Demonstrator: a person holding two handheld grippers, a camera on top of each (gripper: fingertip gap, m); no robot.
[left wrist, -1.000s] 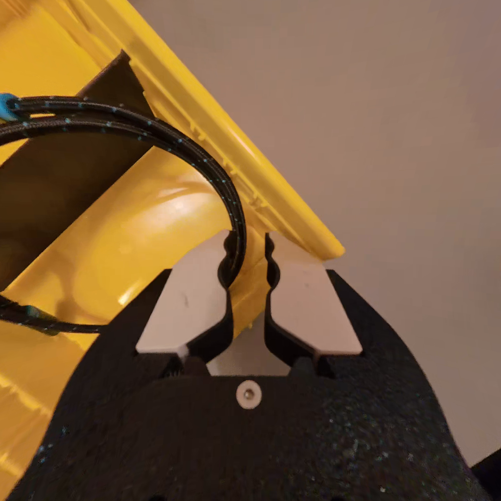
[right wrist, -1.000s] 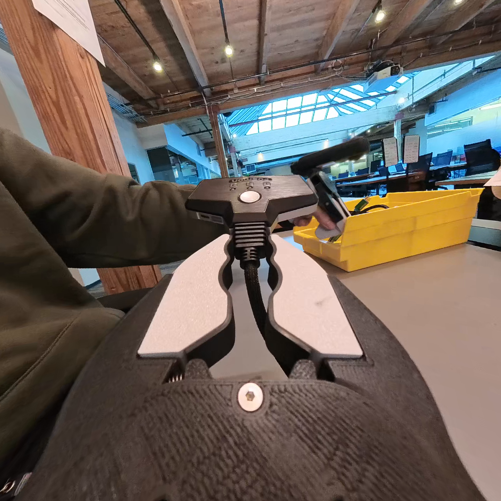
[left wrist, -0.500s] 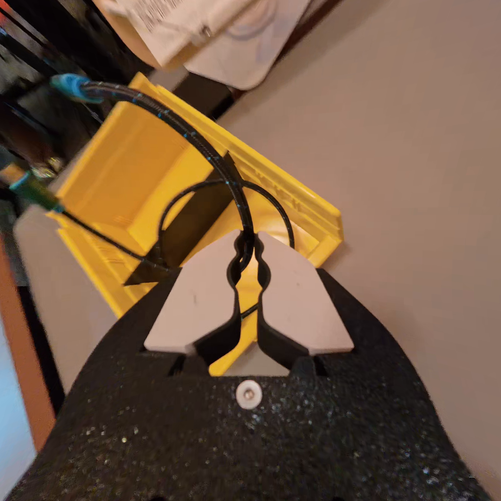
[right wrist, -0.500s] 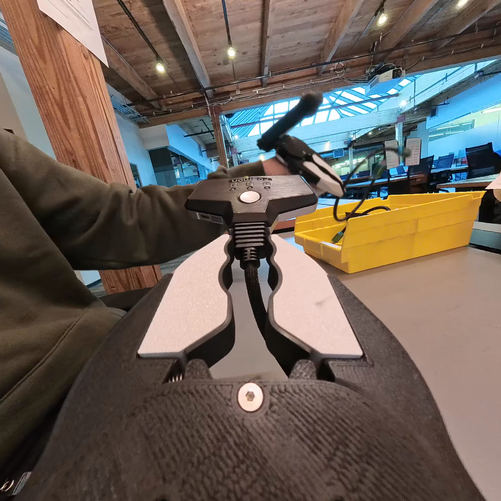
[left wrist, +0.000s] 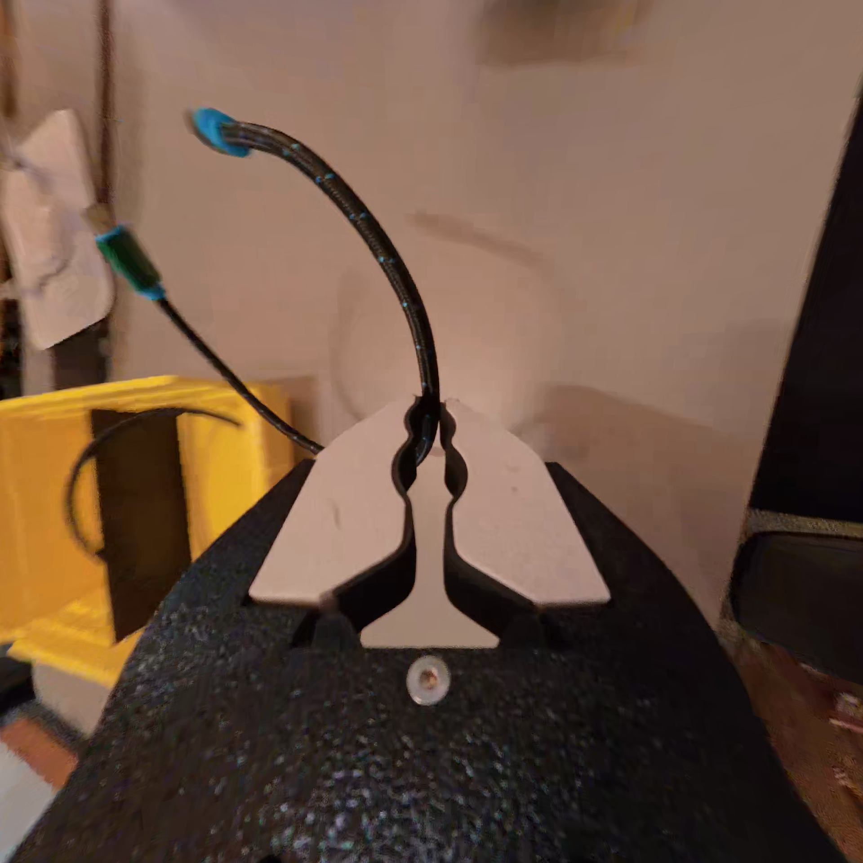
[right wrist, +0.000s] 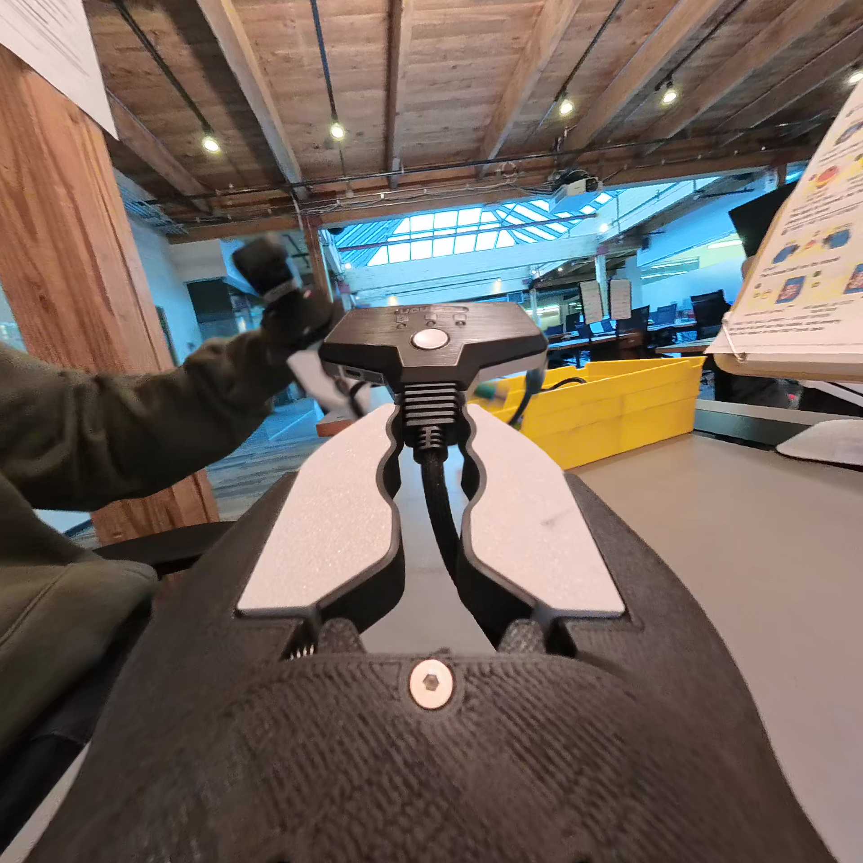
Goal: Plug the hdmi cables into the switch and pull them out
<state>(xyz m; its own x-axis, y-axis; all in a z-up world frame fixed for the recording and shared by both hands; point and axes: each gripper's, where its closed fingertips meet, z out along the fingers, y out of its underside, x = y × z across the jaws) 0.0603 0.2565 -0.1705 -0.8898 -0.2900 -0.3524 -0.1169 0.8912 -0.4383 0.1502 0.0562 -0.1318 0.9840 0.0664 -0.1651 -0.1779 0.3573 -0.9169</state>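
Observation:
My left gripper [left wrist: 428, 406] is shut on a black braided HDMI cable [left wrist: 397, 280] with blue flecks. The cable arcs up from the fingertips to a blue-collared plug end [left wrist: 215, 131]. Its other plug, green and blue [left wrist: 128, 264], hangs at the left. My right gripper [right wrist: 429, 411] is shut on the ribbed strain relief [right wrist: 428, 401] of the black HDMI switch [right wrist: 432, 343], held upright above the table. The switch's own thick cable [right wrist: 439, 509] runs back between my fingers. In the right wrist view the left gripper [right wrist: 322, 378] sits just left of the switch, with its cable behind.
A yellow bin [right wrist: 607, 406] stands on the grey table [right wrist: 700, 537] behind the switch; it also shows in the left wrist view [left wrist: 51, 490], low left. A clipboard with printed sheets [right wrist: 803, 261] leans at right. A person's green sleeve [right wrist: 116, 434] and a wooden post [right wrist: 60, 280] are left.
My left gripper has lifted the cable out of the yellow bin and carried it across to the left side of the switch. My right gripper has turned slightly right, keeping the switch.

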